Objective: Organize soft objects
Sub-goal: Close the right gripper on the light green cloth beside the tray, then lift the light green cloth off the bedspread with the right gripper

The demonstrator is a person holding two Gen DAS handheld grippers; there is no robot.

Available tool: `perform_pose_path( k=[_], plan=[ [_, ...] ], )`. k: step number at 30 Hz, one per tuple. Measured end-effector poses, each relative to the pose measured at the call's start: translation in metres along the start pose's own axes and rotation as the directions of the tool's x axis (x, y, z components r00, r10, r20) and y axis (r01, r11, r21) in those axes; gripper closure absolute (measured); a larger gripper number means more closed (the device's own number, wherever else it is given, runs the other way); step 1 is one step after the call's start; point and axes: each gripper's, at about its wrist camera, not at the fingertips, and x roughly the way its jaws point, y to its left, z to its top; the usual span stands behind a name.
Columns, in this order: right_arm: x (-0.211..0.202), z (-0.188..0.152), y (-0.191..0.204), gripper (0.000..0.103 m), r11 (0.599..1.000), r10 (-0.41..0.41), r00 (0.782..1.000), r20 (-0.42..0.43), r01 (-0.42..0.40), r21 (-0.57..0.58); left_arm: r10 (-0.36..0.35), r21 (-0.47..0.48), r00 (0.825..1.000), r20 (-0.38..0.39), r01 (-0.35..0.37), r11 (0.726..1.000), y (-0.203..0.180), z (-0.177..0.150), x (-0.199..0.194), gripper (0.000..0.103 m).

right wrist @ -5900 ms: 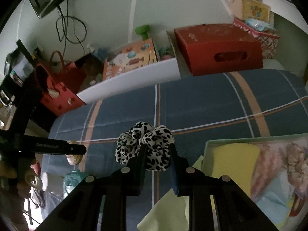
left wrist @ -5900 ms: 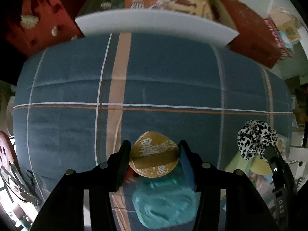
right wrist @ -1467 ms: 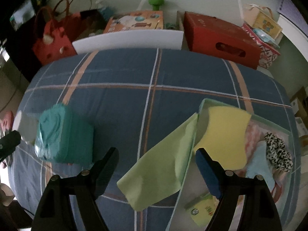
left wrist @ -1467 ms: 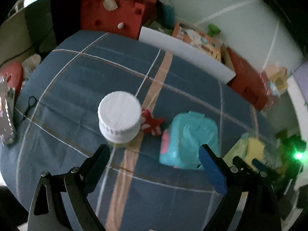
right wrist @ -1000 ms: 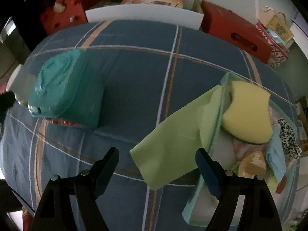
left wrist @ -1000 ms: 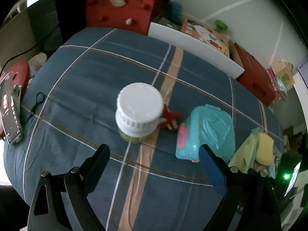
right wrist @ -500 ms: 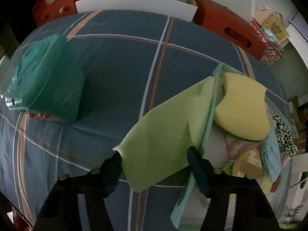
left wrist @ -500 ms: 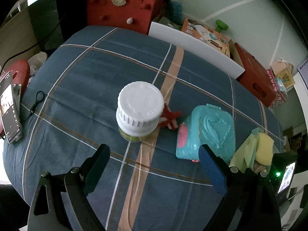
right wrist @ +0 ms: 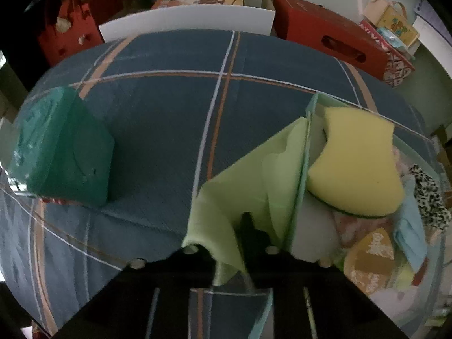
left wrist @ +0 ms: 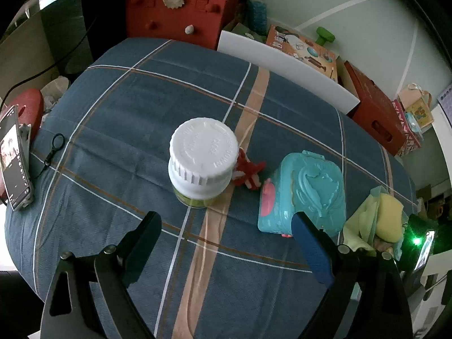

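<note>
A light green cloth (right wrist: pixel 240 186) hangs over the wall of the pale green bin (right wrist: pixel 306 147) onto the blue plaid tablecloth. My right gripper (right wrist: pixel 240 234) is closing its jaws on the cloth's lower corner, which is bunched between them. Inside the bin lie a yellow sponge (right wrist: pixel 356 163), a leopard-print scrunchie (right wrist: pixel 426 195) and other soft pieces. My left gripper (left wrist: pixel 224 220) hovers open above the table with nothing between its fingers. Ahead of it a small red and white soft toy (left wrist: pixel 250 171) lies between a white-lidded jar (left wrist: pixel 203 158) and a teal plastic case (left wrist: pixel 305 195).
A phone (left wrist: pixel 12 158) on a stand sits at the table's left edge, with a black key loop (left wrist: pixel 55 144) beside it. A white board (left wrist: pixel 282 67), red boxes and a red bag crowd the far side beyond the table.
My right gripper came down onto the green cloth and its jaws went from wide apart to nearly together on the cloth's corner. The left gripper stayed where it was, open.
</note>
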Motion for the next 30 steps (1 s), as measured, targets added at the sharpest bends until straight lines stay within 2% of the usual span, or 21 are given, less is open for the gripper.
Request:
perform_pose_path(
  k=[7,14,25,30],
  plan=[
    [-0.012,0.003,-0.005,0.095,0.999,0.034,0.998,0.056,-0.035,0.026,0.001,-0.001,1.0,-0.002,-0.001,1.0,0.0,0.0,0.001,0.01],
    [-0.037,0.011,-0.004,0.097,0.997,0.057,0.986,0.157,-0.064,0.036,0.003,0.0,1.0,-0.001,-0.003,1.0,0.0,-0.001,0.002,0.01],
    [-0.078,0.013,-0.01,0.099,0.994,0.073,0.952,0.298,-0.094,0.056,0.006,0.007,1.0,0.0,-0.006,1.0,-0.003,-0.001,0.002,0.01],
    [-0.106,0.014,-0.014,0.099,0.994,0.065,0.919,0.389,-0.095,0.057,0.007,0.005,1.0,0.001,-0.007,1.0,-0.003,0.0,0.001,0.01]
  ],
)
